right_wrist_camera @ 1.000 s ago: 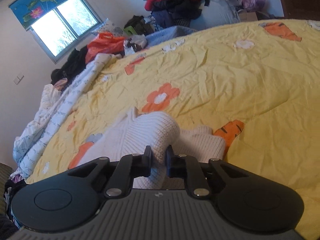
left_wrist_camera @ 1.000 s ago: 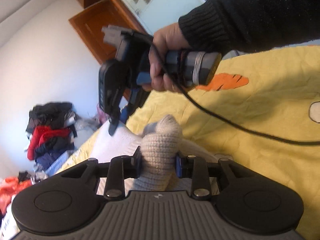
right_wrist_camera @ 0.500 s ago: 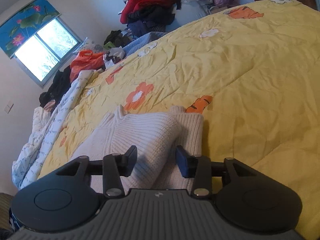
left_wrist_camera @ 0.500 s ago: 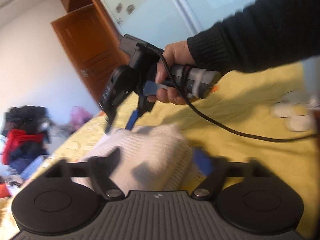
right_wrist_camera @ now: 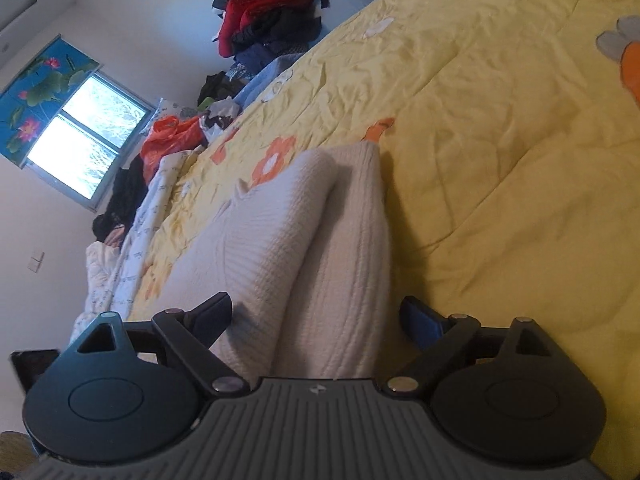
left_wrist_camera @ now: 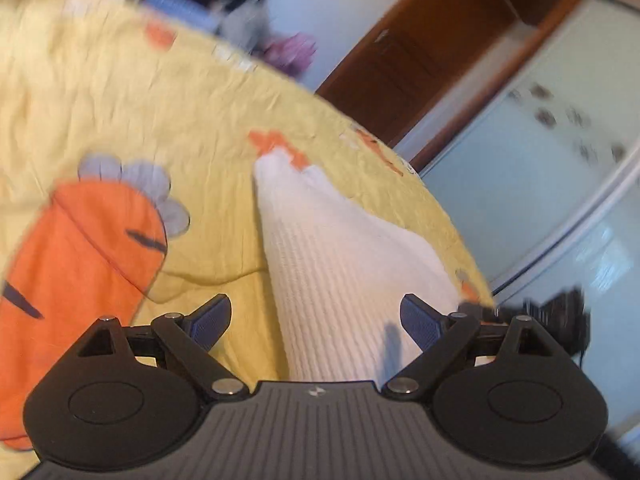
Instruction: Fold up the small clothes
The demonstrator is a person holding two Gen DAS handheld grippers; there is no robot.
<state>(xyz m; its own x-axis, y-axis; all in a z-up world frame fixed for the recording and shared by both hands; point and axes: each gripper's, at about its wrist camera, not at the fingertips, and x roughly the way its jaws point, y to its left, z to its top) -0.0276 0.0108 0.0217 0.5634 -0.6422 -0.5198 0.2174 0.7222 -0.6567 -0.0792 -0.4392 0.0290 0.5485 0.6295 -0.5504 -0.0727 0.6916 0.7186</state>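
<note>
The cream knit sweater (right_wrist_camera: 304, 248) lies folded on the yellow quilt (right_wrist_camera: 500, 128); left gripper (left_wrist_camera: 316, 320) and right gripper (right_wrist_camera: 316, 316) gape wide, empty; fold seemingly laid, next comes regripping an edge.

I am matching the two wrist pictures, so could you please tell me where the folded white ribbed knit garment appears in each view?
Left wrist: the folded white ribbed knit garment runs from centre down to between the open left gripper fingers.
Right wrist: it lies lower centre, reaching between the open right gripper fingers.
Shared landmark: the yellow carrot-print bedspread under it.
</note>
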